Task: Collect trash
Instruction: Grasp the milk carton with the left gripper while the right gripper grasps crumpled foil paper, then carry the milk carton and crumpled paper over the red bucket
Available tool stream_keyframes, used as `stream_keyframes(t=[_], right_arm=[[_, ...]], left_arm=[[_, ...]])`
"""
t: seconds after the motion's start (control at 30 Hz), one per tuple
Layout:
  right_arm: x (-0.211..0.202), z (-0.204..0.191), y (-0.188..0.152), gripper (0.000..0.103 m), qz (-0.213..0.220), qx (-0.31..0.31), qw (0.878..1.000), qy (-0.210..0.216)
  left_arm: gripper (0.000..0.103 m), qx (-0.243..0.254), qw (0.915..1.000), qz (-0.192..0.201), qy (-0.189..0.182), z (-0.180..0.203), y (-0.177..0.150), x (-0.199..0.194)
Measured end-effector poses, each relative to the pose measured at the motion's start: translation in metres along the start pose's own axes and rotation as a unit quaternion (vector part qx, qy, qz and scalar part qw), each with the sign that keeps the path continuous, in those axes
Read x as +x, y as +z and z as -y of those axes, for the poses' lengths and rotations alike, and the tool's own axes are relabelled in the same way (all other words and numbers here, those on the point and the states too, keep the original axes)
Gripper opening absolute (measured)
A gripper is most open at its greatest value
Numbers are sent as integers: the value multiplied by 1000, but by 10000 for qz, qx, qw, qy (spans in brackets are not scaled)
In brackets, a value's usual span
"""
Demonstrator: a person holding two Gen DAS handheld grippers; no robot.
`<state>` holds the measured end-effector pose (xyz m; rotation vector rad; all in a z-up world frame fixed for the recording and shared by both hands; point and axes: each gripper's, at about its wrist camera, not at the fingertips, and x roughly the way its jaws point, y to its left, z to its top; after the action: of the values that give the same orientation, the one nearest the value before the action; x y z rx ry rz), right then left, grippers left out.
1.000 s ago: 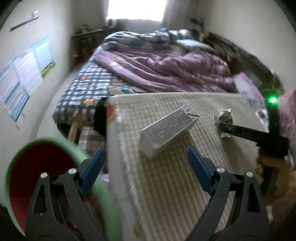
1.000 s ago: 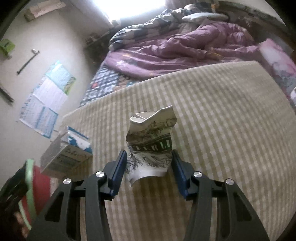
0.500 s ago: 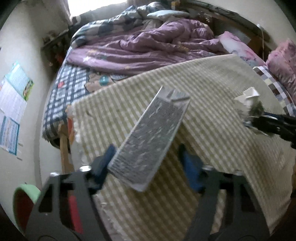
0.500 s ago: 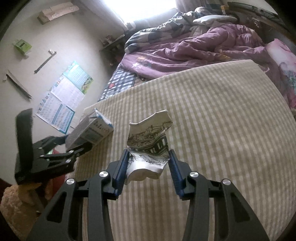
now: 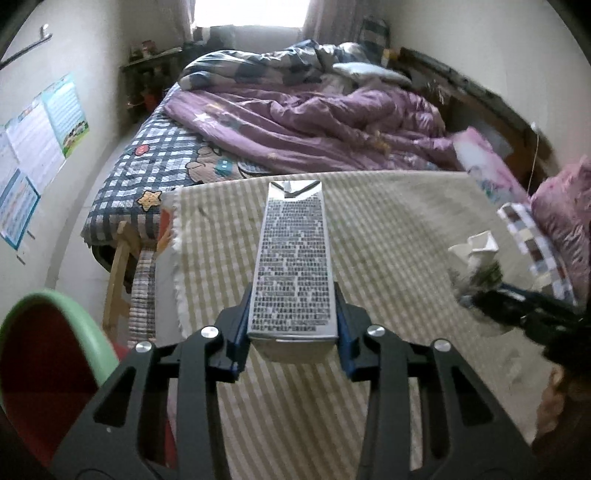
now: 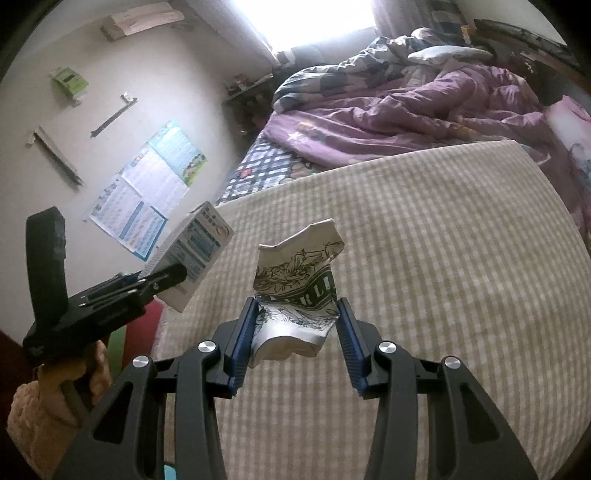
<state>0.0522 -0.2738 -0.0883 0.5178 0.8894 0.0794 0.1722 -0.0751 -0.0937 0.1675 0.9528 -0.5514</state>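
Tongs first: my left gripper (image 5: 293, 325) is clamped on a tall grey rectangular carton covered in fine print (image 5: 293, 266), its blue fingers (image 5: 240, 325) pressed against both long sides near the carton's lower end. The carton points away from me, raised over the beige-and-white striped woven tablecloth (image 5: 388, 258). From my right wrist view the same carton (image 6: 192, 254) shows a blue-and-white printed face and hangs clear of the cloth at the table's left edge.

My right gripper (image 6: 295, 328) is closed on a crumpled white paper cup with black line drawing and a dark green band (image 6: 299, 291). The blue fingers (image 6: 245, 332) squeeze its lower half from both sides, and the torn rim stands above them. It too is lifted off the cloth. In the left view that cup (image 5: 478, 258) looks blurred at the right.

Low on my left sits a round bin with a pale green rim and red inside (image 5: 48, 350), beside the table and below its edge.

Past the table lies a bed with a rumpled purple duvet (image 5: 314, 125) over a blue-and-white checked sheet (image 5: 155, 166). Coloured paper posters (image 6: 147, 192) hang on the left wall, and a bright window (image 5: 251, 14) glows at the far end.
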Motion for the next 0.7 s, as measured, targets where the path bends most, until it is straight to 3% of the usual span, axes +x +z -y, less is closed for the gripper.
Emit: stream_keyframes(t=[0.37,0.7], right_arm=[[-5,-28,-9,42,-46,-195,9995,253],[-17,-61,-12,42,47,-456,9978,474]], left_arm=[[37,-655,9972,316,-181,-17,-28,-45],[37,-979,9926,708,83,-23,-49,-85]])
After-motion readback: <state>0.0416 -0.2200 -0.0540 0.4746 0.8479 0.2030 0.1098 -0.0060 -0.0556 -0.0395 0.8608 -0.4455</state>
